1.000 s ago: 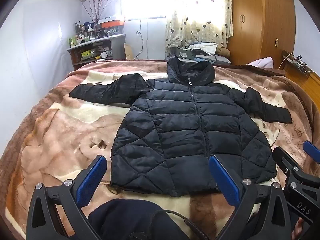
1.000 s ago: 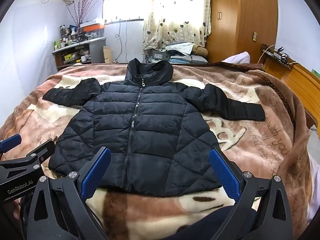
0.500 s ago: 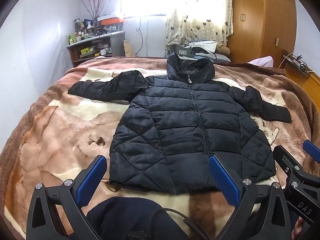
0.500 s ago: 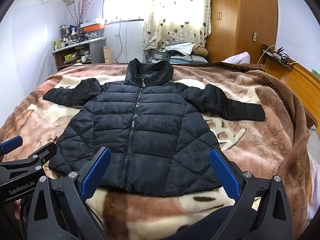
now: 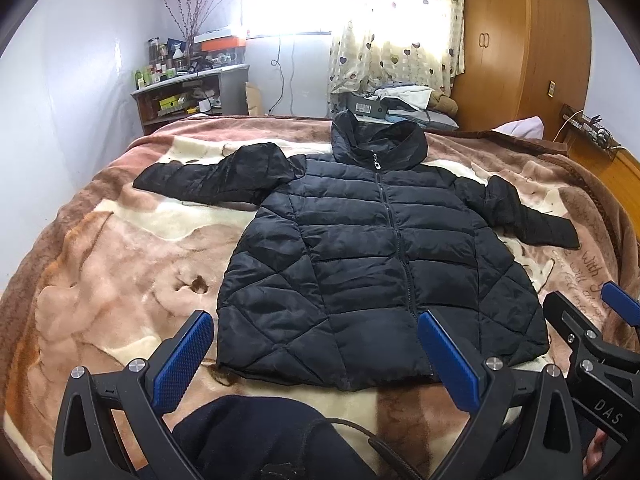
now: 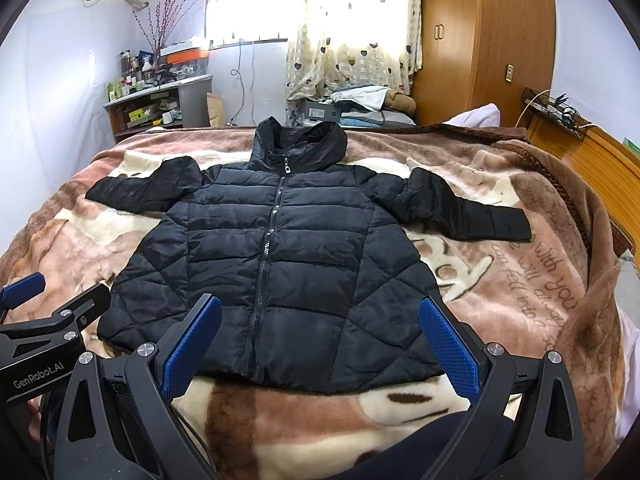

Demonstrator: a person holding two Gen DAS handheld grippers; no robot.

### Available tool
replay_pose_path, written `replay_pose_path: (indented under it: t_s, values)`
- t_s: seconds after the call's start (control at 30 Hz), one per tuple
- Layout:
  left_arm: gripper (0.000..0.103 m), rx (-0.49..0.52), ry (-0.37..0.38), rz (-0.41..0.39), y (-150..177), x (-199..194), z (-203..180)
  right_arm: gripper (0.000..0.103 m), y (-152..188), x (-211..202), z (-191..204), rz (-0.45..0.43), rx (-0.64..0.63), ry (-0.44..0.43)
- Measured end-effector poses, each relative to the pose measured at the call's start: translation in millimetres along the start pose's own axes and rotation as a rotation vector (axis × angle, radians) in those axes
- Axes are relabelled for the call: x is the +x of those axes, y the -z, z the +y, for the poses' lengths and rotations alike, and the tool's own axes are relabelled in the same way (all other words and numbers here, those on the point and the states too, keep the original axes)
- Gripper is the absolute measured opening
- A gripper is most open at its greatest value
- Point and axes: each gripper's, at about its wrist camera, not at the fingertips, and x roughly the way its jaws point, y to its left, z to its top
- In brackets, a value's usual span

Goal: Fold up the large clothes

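A black quilted puffer jacket (image 5: 360, 264) (image 6: 276, 264) lies flat and zipped on the bed, hood at the far end, both sleeves spread out to the sides. My left gripper (image 5: 316, 356) hovers open over the near hem, left of the zip, with nothing between its blue pads. My right gripper (image 6: 320, 344) is also open, above the hem's right half, holding nothing. Each gripper shows at the edge of the other's view: the right gripper (image 5: 600, 344), the left gripper (image 6: 44, 316).
A brown and cream plush blanket (image 5: 120, 264) (image 6: 520, 280) covers the bed. A cluttered shelf (image 5: 188, 96) stands at the far left, folded clothes (image 6: 360, 108) and a wooden wardrobe (image 6: 480, 40) at the far right. A dark sleeve (image 5: 256, 436) with a cable is just below my left gripper.
The left wrist view has drawn back and up slightly, so the jacket sits a bit lower and farther. The right gripper has barely moved. Both stay open.
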Motion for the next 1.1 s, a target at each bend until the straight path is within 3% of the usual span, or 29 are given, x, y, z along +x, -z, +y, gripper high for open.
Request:
replay_pose_path:
  t_s: [1.1]
  values:
    - [0.103,-0.012,-0.004,-0.003,0.1,3.0,5.1,0.099,-1.4,2.0,0.9,0.0,0.0,0.001]
